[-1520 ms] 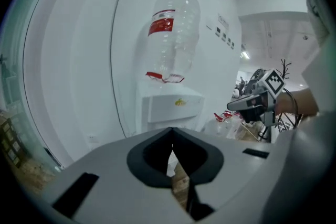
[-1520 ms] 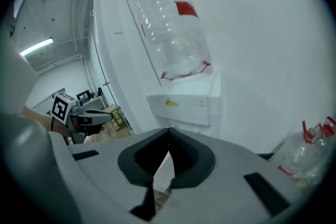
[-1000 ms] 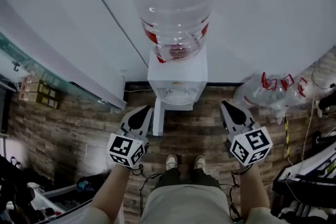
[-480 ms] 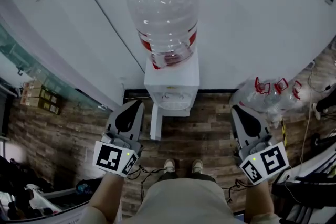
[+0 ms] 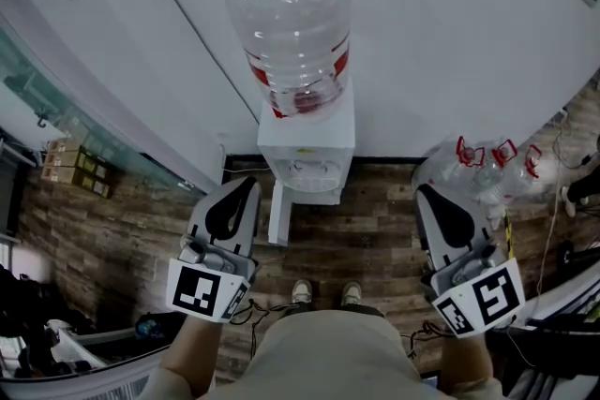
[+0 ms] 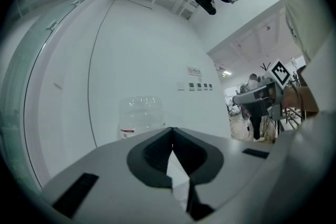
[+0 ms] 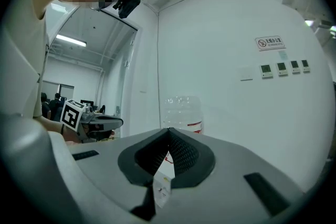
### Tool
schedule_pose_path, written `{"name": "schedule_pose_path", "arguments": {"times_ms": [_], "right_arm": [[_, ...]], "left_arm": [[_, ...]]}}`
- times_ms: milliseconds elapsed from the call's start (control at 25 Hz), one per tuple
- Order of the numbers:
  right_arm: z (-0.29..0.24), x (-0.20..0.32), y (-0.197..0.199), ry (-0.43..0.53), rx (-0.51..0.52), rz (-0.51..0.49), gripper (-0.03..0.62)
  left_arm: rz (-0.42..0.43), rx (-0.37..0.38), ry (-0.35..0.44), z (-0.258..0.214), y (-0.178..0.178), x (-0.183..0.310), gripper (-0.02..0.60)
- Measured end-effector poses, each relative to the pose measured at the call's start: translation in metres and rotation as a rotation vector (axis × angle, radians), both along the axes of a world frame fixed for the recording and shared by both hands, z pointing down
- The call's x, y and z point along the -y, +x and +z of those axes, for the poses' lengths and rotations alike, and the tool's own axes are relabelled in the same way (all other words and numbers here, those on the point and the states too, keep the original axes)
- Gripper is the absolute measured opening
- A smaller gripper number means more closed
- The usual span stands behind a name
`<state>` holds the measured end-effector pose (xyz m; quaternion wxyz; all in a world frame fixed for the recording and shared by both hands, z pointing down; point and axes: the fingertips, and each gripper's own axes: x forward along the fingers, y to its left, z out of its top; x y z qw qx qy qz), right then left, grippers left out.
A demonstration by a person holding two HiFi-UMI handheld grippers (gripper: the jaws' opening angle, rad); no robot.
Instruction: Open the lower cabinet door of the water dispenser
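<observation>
The person holds 2 grippers out in front, 1 in each hand, side by side, well apart and pointing level. The left grey plastic 2-jaw gripper (image 5: 249,185) has its jaws pressed together at the tips, with nothing between them. The right grey plastic 2-jaw gripper (image 5: 424,192) is closed the same way and is also empty. Each carries a black-and-white marker cube at its rear: left cube (image 5: 204,289), right cube (image 5: 484,296). The left forearm (image 5: 187,356) and right forearm (image 5: 462,362) run back toward the torso.
</observation>
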<state>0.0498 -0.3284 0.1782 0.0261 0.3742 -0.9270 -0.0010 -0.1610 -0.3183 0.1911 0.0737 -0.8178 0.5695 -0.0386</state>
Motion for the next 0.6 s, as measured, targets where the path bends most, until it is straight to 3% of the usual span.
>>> {"name": "schedule_pose_path", "arguments": {"times_ms": [600], "right_arm": [[0.004, 0.008, 0.022, 0.008, -0.014, -0.045, 0.006]], "left_arm": [[-0.034, 0.007, 0.003, -0.002, 0.027, -0.002, 0.005]]}}
